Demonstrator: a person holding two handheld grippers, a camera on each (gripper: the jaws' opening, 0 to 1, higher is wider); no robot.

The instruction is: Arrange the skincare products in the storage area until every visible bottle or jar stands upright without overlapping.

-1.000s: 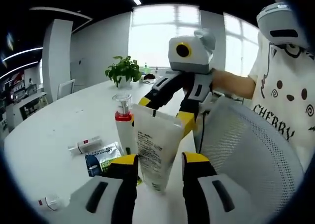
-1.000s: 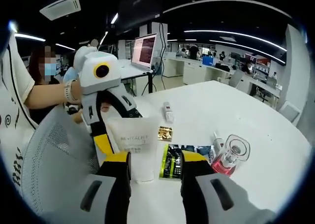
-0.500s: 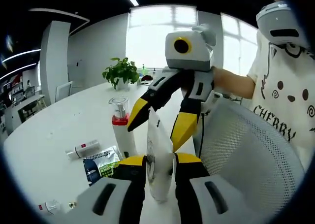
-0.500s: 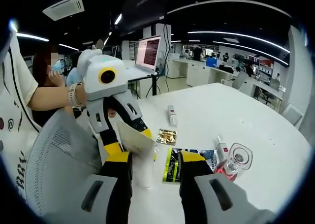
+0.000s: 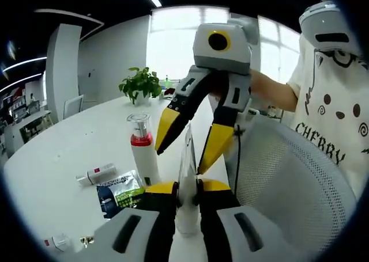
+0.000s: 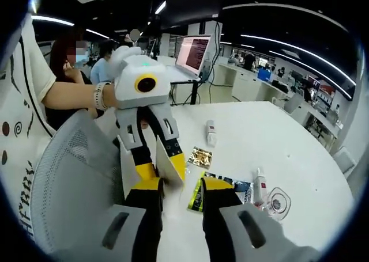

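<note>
Now edge-on, white tube (image 5: 186, 181) sits pinched in left tongs (image 5: 186, 188) (upright).

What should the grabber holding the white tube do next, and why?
Probably lower the white tube cap-down onto the table beside the pump bottle. The left gripper is clamped on it, the right gripper hangs open above it, and the pump bottle already stands upright.

Your left hand-held gripper (image 5: 186, 188) has clamped the white tube (image 5: 185, 175), now edge-on. Your right hand-held gripper (image 5: 184, 141) let go and lifted above that white tube.
</note>
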